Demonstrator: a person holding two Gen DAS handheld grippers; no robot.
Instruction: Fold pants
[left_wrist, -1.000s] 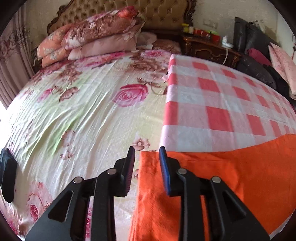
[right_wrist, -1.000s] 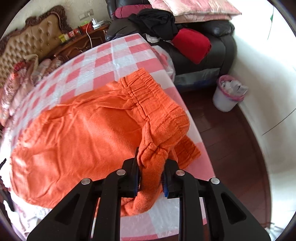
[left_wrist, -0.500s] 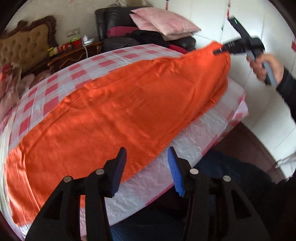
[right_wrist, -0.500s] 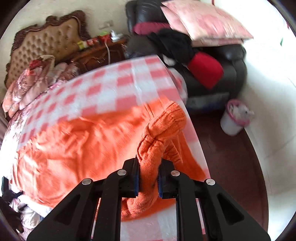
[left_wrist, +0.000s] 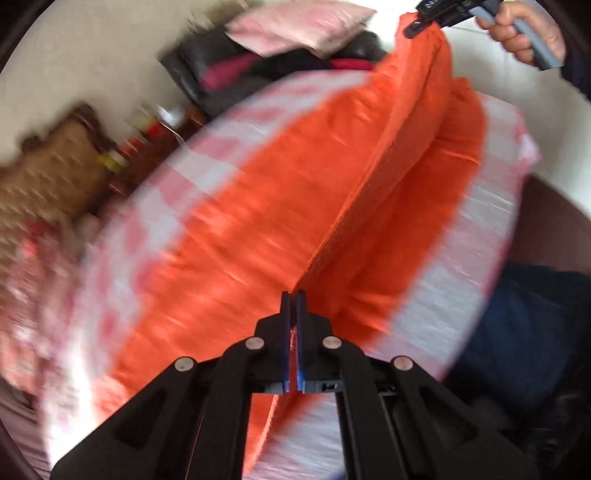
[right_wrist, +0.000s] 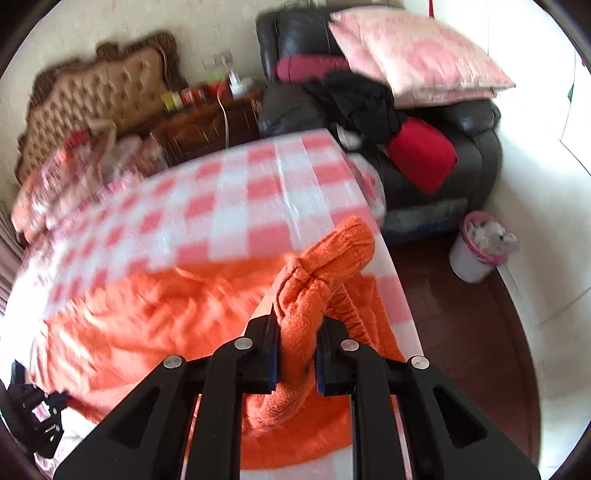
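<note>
The orange pants (left_wrist: 258, 206) lie spread on a red-and-white checked cloth (right_wrist: 236, 192) over the bed. My left gripper (left_wrist: 293, 299) is shut on the near edge of the pants, and the fabric rises from it in a taut ridge. The ridge runs up to my right gripper (left_wrist: 424, 20) at the top right, held by a hand. In the right wrist view my right gripper (right_wrist: 297, 325) is shut on the bunched elastic waistband (right_wrist: 328, 254), lifted above the rest of the pants (right_wrist: 147, 317). The left wrist view is blurred.
A tufted headboard (right_wrist: 96, 92) and floral pillows (right_wrist: 62, 173) are at the far left. A wooden nightstand (right_wrist: 210, 122) holds bottles. A black sofa (right_wrist: 461, 147) carries pink cushions and clothes. A white bin (right_wrist: 480, 247) stands on the dark floor. The bed edge is near the right gripper.
My left gripper was open over the pants' near edge and is now shut on it. My right gripper has lifted the waistband higher, and the fabric between the grippers is pulled taut.
</note>
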